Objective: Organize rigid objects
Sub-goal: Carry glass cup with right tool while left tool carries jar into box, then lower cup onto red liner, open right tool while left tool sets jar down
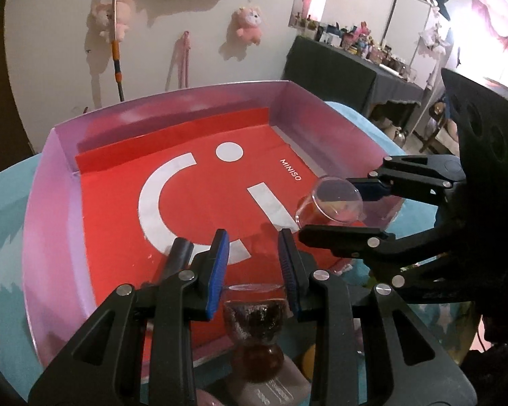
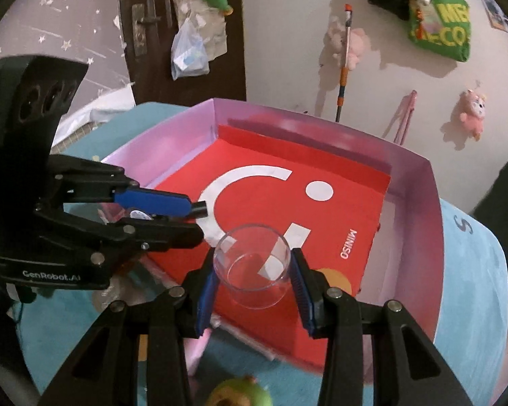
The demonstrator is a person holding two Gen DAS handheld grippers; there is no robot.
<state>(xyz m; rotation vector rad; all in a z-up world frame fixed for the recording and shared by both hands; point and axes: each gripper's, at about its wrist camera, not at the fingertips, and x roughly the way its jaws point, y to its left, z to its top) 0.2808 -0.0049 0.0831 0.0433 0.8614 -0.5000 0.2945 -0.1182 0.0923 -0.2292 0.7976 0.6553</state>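
Centre frame, on the teal-covered table (image 2: 474,270), open MINISO box (image 2: 420,182) empty; right gripper (image 2: 252,279) grasping clear cup (image 2: 254,267), left gripper (image 1: 254,267) clamping hourglass-shaped glass (image 1: 255,324).

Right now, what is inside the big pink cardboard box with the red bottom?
The pink cardboard box shows only its red bottom with a white logo. The clear plastic cup and both grippers' fingers cover the near part.
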